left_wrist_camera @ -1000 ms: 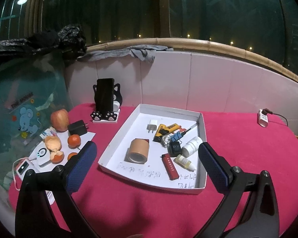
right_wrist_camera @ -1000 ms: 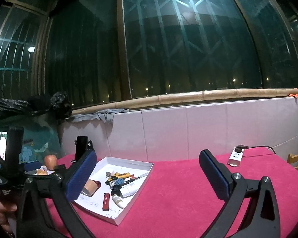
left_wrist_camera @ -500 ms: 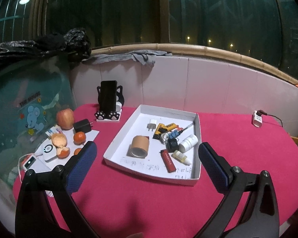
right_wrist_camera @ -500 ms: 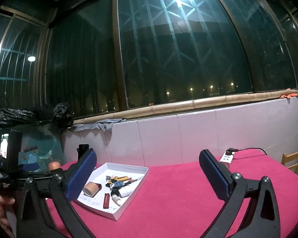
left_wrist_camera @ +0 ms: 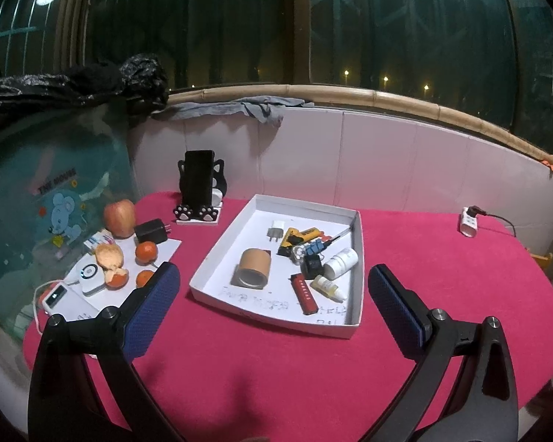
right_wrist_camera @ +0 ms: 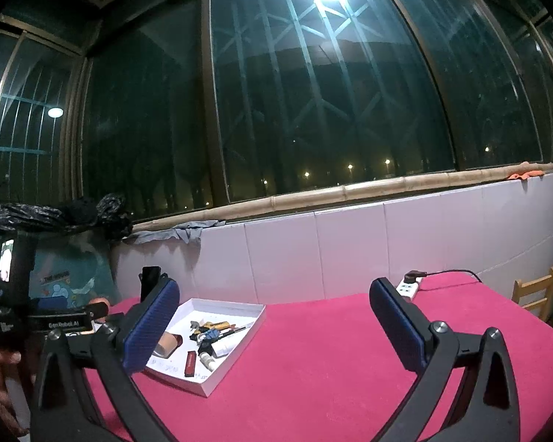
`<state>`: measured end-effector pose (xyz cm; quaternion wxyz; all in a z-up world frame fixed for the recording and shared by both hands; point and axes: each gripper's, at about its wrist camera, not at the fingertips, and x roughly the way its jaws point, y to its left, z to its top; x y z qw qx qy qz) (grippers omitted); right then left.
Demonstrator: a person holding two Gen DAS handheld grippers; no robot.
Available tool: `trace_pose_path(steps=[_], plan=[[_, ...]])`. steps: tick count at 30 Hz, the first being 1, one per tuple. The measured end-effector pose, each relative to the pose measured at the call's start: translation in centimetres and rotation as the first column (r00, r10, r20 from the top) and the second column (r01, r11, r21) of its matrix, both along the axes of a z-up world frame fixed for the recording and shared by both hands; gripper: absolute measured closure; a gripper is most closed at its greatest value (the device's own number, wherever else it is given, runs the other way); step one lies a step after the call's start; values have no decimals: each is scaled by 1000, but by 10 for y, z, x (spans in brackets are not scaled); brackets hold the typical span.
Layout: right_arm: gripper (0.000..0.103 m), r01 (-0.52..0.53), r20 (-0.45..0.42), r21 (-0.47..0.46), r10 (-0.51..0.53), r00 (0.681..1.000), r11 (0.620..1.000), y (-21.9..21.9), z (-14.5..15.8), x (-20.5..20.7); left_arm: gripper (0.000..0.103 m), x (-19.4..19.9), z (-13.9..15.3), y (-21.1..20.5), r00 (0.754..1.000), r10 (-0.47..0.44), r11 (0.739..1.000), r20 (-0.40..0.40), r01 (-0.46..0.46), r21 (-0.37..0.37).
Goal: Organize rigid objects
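Holding both tools above the red tablecloth (left_wrist_camera: 442, 258), you have the left gripper (left_wrist_camera: 272, 294) and right gripper (right_wrist_camera: 274, 326) spread wide with nothing between the pads. White tray (left_wrist_camera: 357, 258), centre of table, contains: brown tape roll (left_wrist_camera: 253, 267), red flat bar (left_wrist_camera: 303, 293), small dropper bottle (left_wrist_camera: 328, 286), white pill bottle (left_wrist_camera: 341, 262), white plug (left_wrist_camera: 276, 229), yellow-and-black tool (left_wrist_camera: 296, 235), blue connectors (left_wrist_camera: 313, 247). Left of tray, apart from it: apple (left_wrist_camera: 120, 213), black charger (left_wrist_camera: 151, 231), tangerines (left_wrist_camera: 146, 251), phone on stand (left_wrist_camera: 199, 180). Far right: power strip (left_wrist_camera: 470, 221).
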<state>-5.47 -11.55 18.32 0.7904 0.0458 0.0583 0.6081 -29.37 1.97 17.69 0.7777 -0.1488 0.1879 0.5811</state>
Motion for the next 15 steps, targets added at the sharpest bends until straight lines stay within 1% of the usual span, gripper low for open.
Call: trace_pose_path(steps=[15], plan=[[0,-5,16,9,5,1000,1000,-7,1,-3,0,-2,3,1,1000,-9,1000,8,9,-9]])
